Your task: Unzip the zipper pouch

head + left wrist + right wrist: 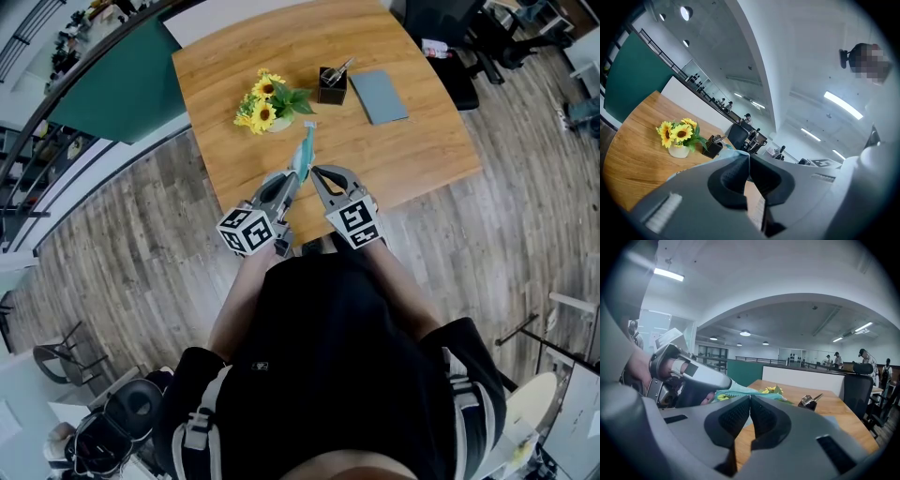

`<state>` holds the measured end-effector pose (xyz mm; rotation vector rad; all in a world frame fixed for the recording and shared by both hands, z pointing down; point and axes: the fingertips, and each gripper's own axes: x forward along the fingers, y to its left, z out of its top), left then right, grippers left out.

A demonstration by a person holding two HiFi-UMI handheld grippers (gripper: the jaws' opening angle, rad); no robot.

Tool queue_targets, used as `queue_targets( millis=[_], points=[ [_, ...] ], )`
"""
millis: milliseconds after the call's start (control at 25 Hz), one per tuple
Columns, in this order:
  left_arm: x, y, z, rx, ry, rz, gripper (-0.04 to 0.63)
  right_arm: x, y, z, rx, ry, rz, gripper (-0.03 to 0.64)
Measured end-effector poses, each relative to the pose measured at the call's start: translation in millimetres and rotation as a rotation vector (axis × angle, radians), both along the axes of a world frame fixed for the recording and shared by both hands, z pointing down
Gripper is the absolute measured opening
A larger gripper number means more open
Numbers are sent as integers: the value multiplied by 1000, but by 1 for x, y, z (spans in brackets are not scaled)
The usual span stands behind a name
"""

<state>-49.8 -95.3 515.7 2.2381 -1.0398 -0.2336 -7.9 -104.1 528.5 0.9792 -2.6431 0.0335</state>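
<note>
Evidently bracing the zipper pouch (pixel 305 152) in the clenched left gripper (pixel 296 178) just above the near edge of the table (pixel 412 150) while pinching its near end in the clamped right gripper (pixel 316 172), probably to draw the zipper along.

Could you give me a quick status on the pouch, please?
Left gripper, right gripper shut on zipper pouch. Pouch held over table. Sunflowers well clear.

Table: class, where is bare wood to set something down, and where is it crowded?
Bare: the right near corner of the table, below the notebook; the left strip between the sunflowers and the left edge. Crowded: the far row of sunflowers, pen holder and notebook, and mid near edge, where the left gripper and right gripper meet at the pouch.
</note>
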Motion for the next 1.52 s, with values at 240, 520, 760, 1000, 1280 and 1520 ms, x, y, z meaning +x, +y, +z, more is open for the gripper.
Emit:
queue_targets(
  millis=[240, 520, 760, 1000, 1280, 1520],
  points=[
    [-1, 0, -1, 6, -11, 14, 5, 1, -6, 0, -11, -7, 12, 8],
    [3, 2, -2, 13, -22, 36, 5, 7, -11, 1, -12, -2, 29, 8],
    [2, 1, -3, 17, -17, 47, 5, 8, -18, 2, -11, -23, 46, 8],
    [3, 1, -3, 18, -22, 59, 5, 9, -20, 5, -25, -10, 59, 8],
    [3, 5, -3, 17, -15, 72, 5, 12, -25, 6, -32, -10, 84, 8],
    [6, 7, -1, 11, -15, 92, 5, 16, -29, 11, -43, -8, 99, 8]
  ],
)
